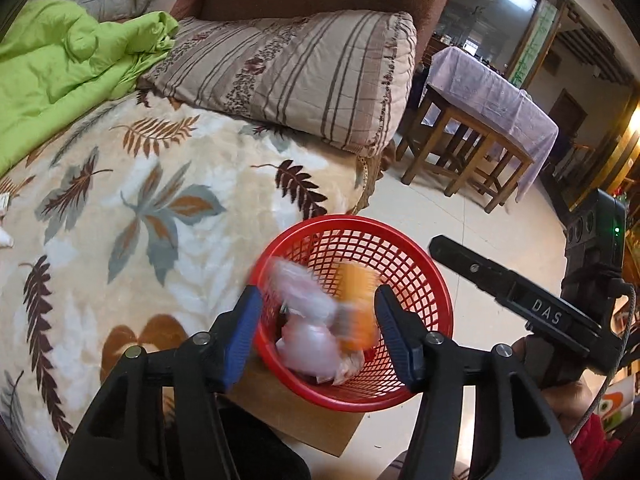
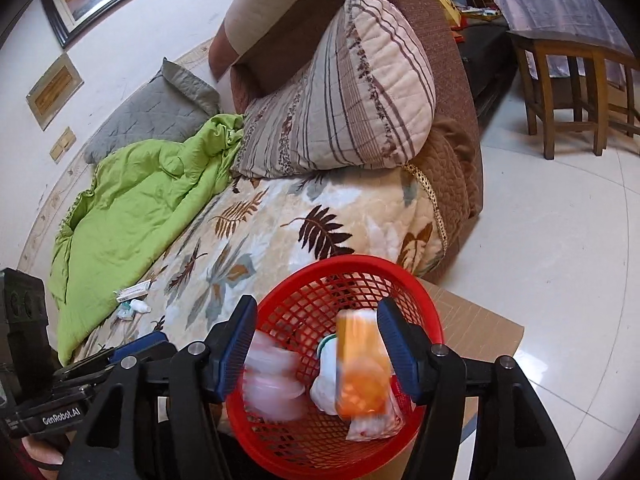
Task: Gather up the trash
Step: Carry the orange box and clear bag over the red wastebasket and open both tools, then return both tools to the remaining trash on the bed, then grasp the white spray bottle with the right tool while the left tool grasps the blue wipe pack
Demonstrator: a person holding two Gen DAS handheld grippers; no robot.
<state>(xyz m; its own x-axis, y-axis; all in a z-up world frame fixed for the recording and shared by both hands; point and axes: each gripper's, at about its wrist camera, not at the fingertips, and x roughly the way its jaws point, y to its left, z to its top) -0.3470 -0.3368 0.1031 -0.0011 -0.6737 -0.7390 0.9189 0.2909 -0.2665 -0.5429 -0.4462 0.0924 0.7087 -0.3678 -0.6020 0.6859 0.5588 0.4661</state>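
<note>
A red mesh basket [image 1: 360,225] stands beside the bed, right under both grippers. My left gripper [image 1: 322,334] is open above it. Between its blue pads I see a blurred orange packet [image 1: 357,309] and blurred pale pink plastic [image 1: 301,298], both in motion over the basket. My right gripper [image 2: 318,346] is open too, over the same basket [image 2: 352,270]. The orange packet [image 2: 360,368] is blurred close to its right finger. Pale plastic [image 2: 272,380] and a white wad [image 2: 326,386] lie inside. A small box and wrappers [image 2: 132,296] lie on the bed.
The basket rests on a cardboard box [image 2: 476,322] on the tiled floor. The bed has a leaf-print blanket [image 1: 160,208], a green quilt [image 1: 60,64] and a striped pillow [image 1: 304,72]. Wooden stools and a covered table [image 1: 492,96] stand across the floor.
</note>
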